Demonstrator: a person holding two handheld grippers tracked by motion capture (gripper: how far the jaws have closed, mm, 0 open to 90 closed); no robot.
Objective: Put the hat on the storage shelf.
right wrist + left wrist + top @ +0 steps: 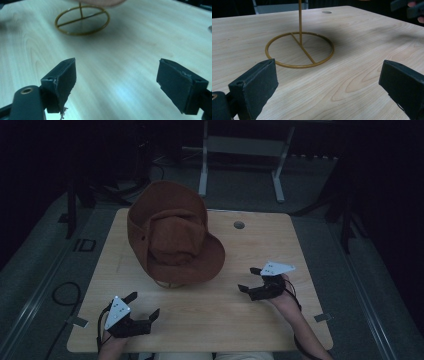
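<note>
A light wooden table (pixel 280 245) with rounded corners stands in a dim room, lit mainly on its top, a small round grommet hole (pixel 239 225) set near its far edge. Grey carpeted floor (pixel 320 195) surrounds it, fading into darkness at the left, right and far sides. Beyond the far edge, the pale metal legs of a second desk (pixel 240 150) rest on the carpet. A black cable (pixel 65 295) loops on the floor to the near left, and dark stand legs (pixel 345 220) rise at the far right
</note>
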